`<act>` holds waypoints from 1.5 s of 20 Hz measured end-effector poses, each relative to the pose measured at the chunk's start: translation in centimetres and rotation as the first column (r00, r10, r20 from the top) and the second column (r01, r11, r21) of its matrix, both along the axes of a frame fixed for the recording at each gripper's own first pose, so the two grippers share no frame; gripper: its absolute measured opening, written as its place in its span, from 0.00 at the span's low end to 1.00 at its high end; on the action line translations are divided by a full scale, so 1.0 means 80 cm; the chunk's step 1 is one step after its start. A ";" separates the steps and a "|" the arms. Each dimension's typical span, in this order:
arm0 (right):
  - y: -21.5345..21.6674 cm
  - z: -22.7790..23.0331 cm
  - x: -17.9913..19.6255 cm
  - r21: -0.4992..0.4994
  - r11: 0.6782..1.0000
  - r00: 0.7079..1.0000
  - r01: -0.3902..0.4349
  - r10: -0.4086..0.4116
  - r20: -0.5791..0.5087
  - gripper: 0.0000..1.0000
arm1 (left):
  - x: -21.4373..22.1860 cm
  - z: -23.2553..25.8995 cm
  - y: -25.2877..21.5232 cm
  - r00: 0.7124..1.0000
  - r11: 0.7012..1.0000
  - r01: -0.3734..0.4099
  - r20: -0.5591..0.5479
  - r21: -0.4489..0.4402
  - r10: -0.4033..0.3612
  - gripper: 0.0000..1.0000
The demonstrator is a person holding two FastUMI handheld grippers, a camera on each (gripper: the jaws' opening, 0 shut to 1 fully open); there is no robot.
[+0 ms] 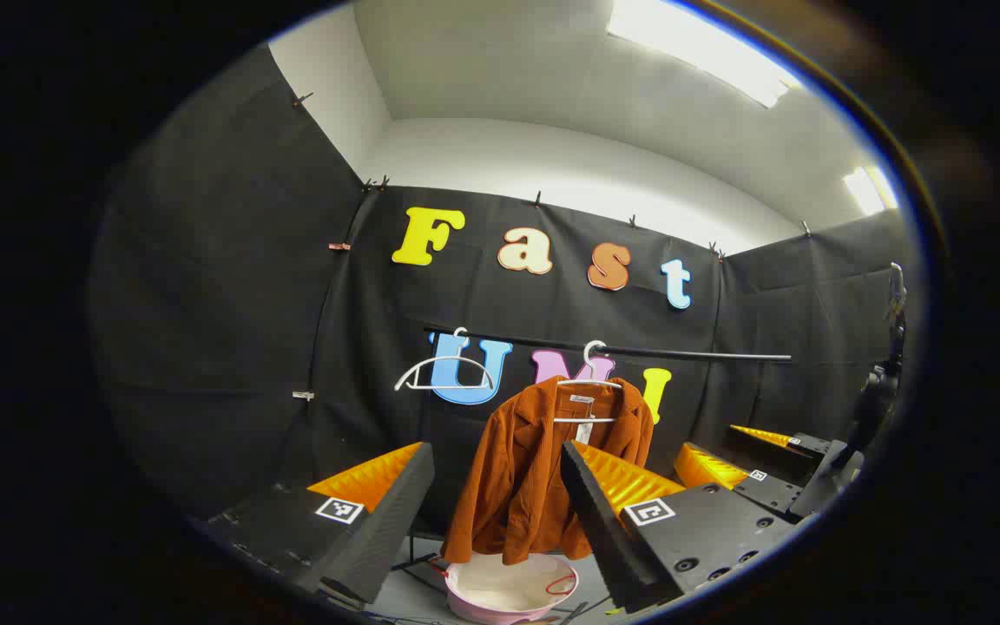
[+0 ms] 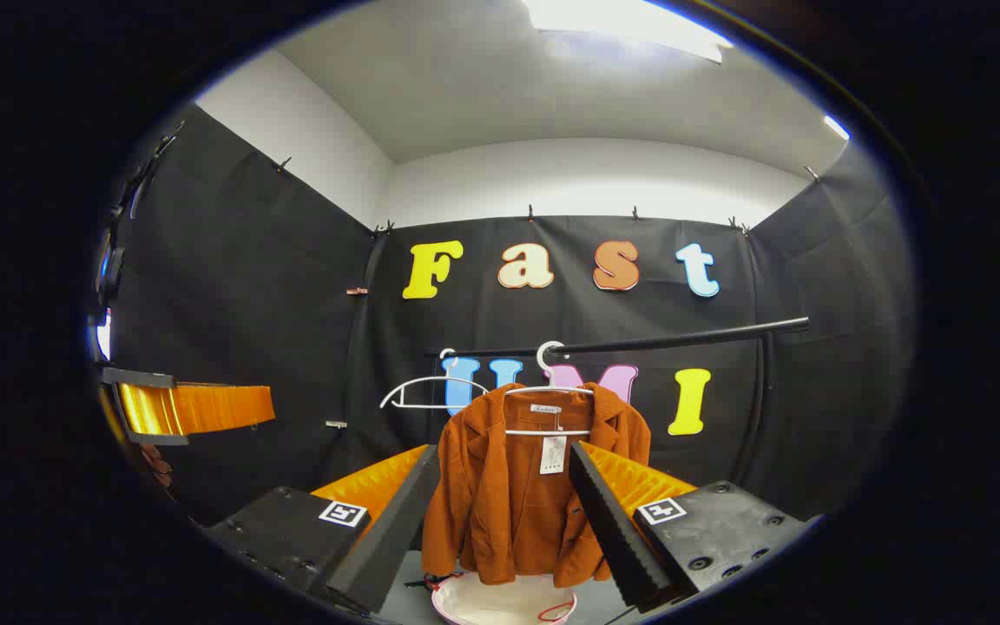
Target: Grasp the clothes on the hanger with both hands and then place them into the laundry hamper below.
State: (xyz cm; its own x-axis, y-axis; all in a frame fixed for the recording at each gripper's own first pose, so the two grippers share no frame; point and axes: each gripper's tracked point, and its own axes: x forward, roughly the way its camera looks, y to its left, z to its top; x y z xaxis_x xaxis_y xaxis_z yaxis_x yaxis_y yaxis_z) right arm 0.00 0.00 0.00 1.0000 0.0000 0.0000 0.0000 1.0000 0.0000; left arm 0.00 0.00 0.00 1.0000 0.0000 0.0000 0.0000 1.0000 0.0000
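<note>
Your left gripper [image 1: 491,512] and right gripper [image 2: 500,521]: jaws released, rust corduroy jacket [image 2: 517,486] hanging between them, laundry hamper [image 2: 504,603] beneath.

Hamper [image 2: 504,603] cut off at bottom edge. Jacket [image 2: 517,490] sides hidden behind fingers [image 2: 613,529]. Tag [image 2: 554,454] too small to read.

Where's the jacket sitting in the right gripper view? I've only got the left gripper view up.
Observer: The orange jacket hangs in the gap of the open right gripper.
Operator: Can you see my left gripper from there?
Observer: Yes, the left gripper is at the far left, about level with the collar and well apart from the jacket.
Operator: And the hamper?
Observer: The hamper shows low between the right gripper's fingers, directly under the hem.
</note>
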 end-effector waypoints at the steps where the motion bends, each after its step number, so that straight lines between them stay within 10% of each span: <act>1: -0.002 0.001 0.001 0.002 1.000 1.000 -0.002 0.002 0.005 0.99 | 0.002 -0.003 -0.001 1.000 1.000 -0.001 -0.005 -0.004 0.001 0.93; 30: -0.024 0.001 -0.013 0.004 0.997 0.997 0.071 -0.071 0.009 0.97 | -0.003 0.000 -0.016 0.997 0.997 0.078 0.010 0.001 -0.078 0.95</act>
